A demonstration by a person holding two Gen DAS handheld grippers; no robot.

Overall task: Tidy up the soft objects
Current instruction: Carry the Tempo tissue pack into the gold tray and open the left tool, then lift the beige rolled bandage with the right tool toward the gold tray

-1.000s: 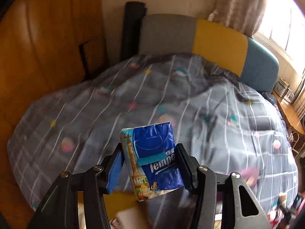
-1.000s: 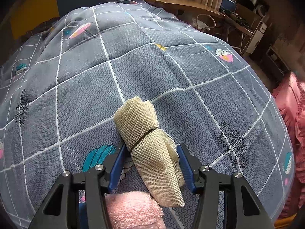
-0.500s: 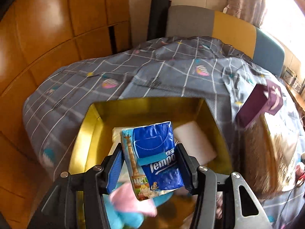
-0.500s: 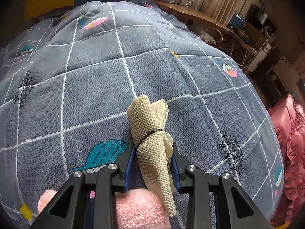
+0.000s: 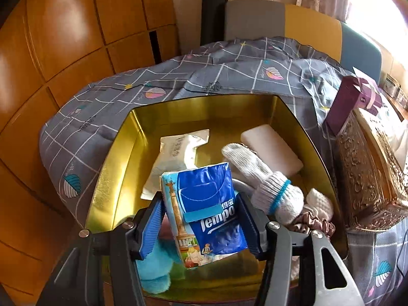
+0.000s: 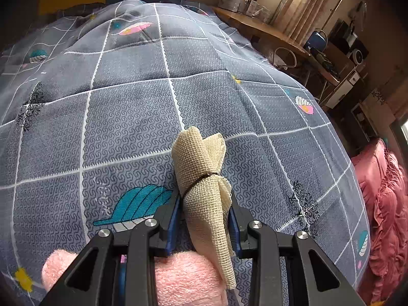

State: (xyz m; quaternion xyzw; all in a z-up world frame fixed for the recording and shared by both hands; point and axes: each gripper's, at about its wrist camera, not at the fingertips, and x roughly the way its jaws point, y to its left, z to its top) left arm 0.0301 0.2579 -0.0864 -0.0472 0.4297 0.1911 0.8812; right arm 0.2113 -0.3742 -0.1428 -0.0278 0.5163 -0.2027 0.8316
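Observation:
My left gripper is shut on a blue Tempo tissue pack and holds it above an open gold tin box. Inside the box lie a white tissue packet, a white sponge block, a white knit glove, a scrunchie and a blue plush. My right gripper is shut on a rolled beige mesh cloth tied with a band, just above the grey quilt. A pink towel lies under the gripper.
An ornate bronze box and a purple carton stand right of the gold box. Wooden wardrobe panels rise on the left. A desk and a pink bedspread lie beyond the bed's right edge.
My left gripper swung with the tissue pack from over the bed to above the gold box and closer in. My right gripper closed on the mesh cloth roll.

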